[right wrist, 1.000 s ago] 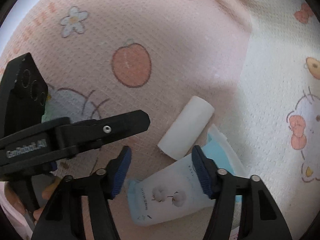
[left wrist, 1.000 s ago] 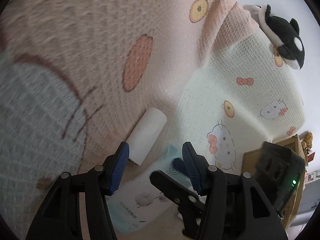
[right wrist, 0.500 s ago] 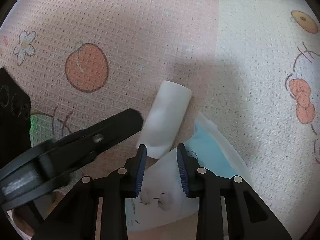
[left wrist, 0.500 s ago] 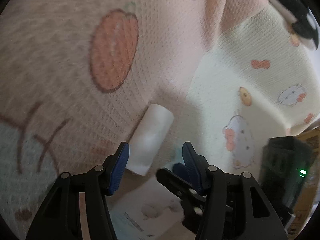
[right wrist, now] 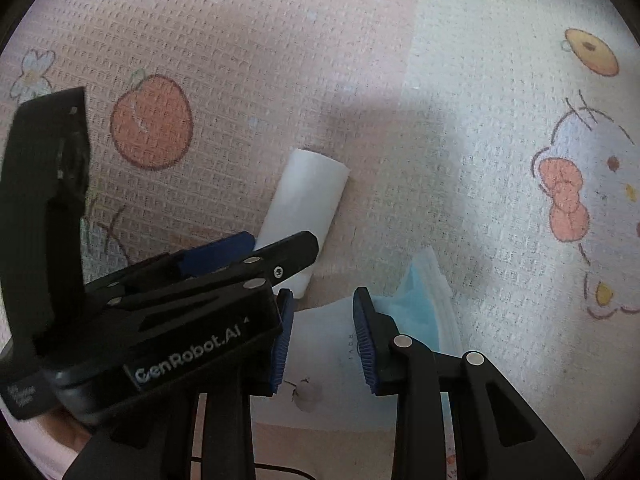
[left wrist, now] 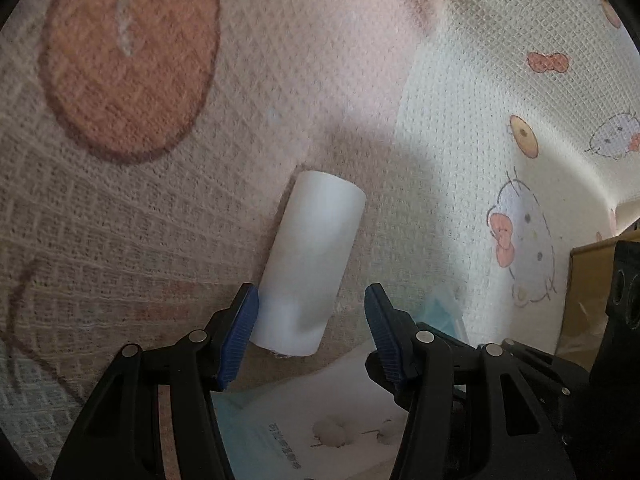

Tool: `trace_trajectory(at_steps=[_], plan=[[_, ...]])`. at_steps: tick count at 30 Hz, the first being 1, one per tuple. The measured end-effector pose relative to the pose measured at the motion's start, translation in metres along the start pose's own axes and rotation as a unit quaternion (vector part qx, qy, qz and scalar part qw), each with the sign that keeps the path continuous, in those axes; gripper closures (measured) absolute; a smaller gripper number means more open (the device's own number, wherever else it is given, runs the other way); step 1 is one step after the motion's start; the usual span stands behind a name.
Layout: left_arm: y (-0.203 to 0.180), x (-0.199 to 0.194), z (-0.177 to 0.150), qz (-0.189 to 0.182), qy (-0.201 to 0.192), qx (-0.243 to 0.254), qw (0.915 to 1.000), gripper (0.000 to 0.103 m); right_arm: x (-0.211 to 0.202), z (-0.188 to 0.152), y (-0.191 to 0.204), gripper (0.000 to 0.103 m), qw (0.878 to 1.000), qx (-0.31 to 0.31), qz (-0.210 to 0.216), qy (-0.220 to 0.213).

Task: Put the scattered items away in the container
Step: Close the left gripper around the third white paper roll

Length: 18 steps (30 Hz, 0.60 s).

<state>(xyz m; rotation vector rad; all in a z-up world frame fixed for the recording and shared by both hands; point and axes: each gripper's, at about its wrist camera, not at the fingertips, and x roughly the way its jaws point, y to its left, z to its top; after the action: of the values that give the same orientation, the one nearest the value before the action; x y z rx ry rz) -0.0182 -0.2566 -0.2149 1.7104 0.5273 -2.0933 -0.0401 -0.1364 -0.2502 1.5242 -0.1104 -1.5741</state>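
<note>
Waffle-weave blanket (left wrist: 280, 80) covers the whole surface under both grippers, pink on one side and cream on the other, printed with orange fruit, doughnuts and bow-wearing cats. Past the right finger of the left gripper (left wrist: 310, 308), at the edge of its view, stands a brown cardboard box (left wrist: 592, 264). That gripper points steeply down with its jaws spread wide, and the near end of a white paper roll (left wrist: 316, 248), lying flat on the pink cloth, sits between its blue pads without being squeezed. Just beside it, the right gripper (right wrist: 322, 308) has just been closing its jaws and is now clamped on the top edge of a white-and-blue cotton pad packet (right wrist: 332, 360), which lies on the blanket directly below the roll's near end.
</note>
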Motion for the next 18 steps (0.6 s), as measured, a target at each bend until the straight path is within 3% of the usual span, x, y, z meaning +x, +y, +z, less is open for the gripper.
trace_trajectory(at_steps=[4,8,13,18], plan=[[0.000,0.006,-0.001,-0.017,0.016,-0.003,0.9997,0.046,-0.001,-0.001,0.002,0.076,1.000,-0.021,0.002,0.002],[0.000,0.017,0.000,-0.066,0.035,-0.029,0.9968,0.055,-0.004,-0.003,0.000,0.076,1.000,-0.031,0.003,0.003],[-0.017,0.015,0.005,-0.067,0.013,-0.004,0.9977,0.055,-0.012,-0.001,-0.010,0.076,1.000,-0.015,0.001,-0.009],[-0.031,0.012,0.005,-0.107,0.020,0.010,0.9940,0.055,-0.022,-0.003,-0.024,0.076,0.999,-0.004,-0.020,-0.031]])
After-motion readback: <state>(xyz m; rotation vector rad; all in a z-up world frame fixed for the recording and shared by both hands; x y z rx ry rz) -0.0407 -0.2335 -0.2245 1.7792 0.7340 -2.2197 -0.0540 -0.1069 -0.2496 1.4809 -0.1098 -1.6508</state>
